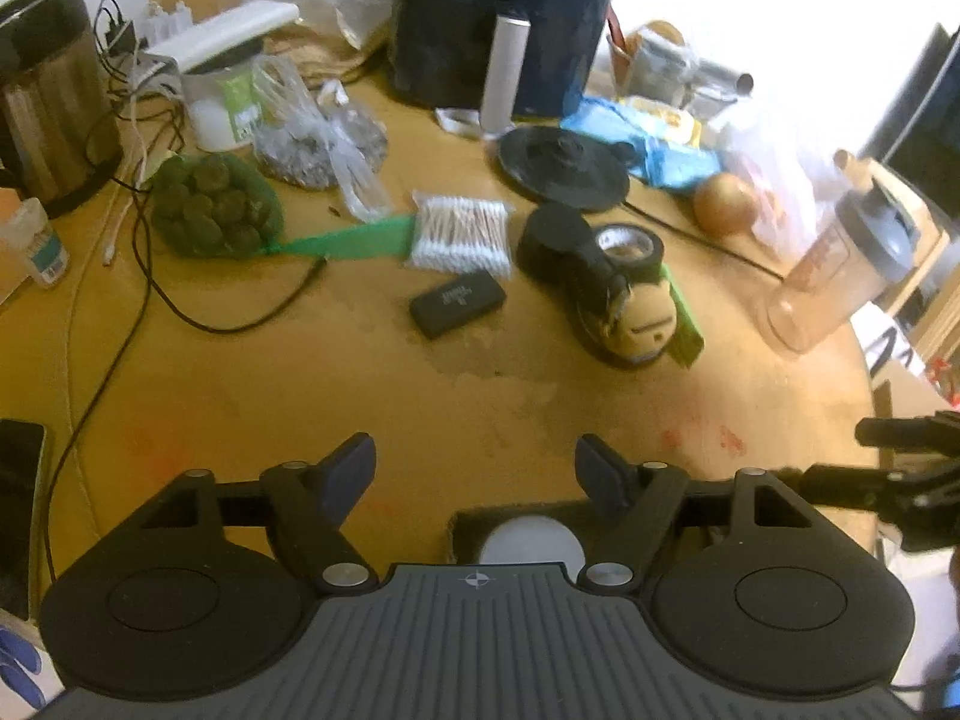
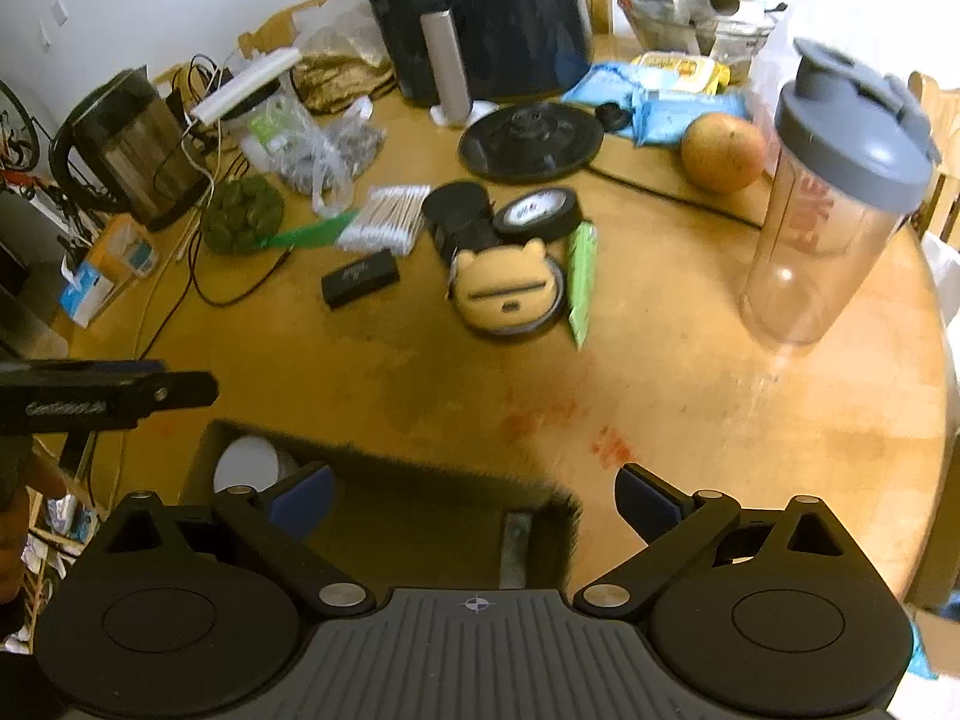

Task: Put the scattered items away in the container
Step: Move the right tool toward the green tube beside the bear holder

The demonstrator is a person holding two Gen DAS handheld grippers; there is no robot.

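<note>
A dark felt container (image 1: 468, 522) stands at the near table edge, under both grippers. Inside it lies a white round lid-like item (image 1: 531, 546), also visible from the right wrist (image 2: 249, 465). My left gripper (image 1: 477, 462) hangs open above the container with nothing between its fingers. My right gripper (image 2: 474, 486) is wide open over the container's right end (image 2: 456, 468), also empty. Mid-table lie a cotton swab pack (image 1: 462, 234), a small black box (image 1: 457, 303), a tape roll (image 1: 627, 246), a yellow bear-shaped item (image 1: 645, 318) and a green packet (image 1: 684, 324).
Behind stand a dark air fryer (image 1: 504, 18), a kettle (image 1: 48, 90) with loose cables (image 1: 144, 276), a net of green balls (image 1: 213, 207) and a black disc (image 1: 564, 165). A clear shaker bottle (image 2: 834, 192) and an orange fruit (image 2: 723, 153) stand right. The round table's edge (image 2: 936, 372) curves near.
</note>
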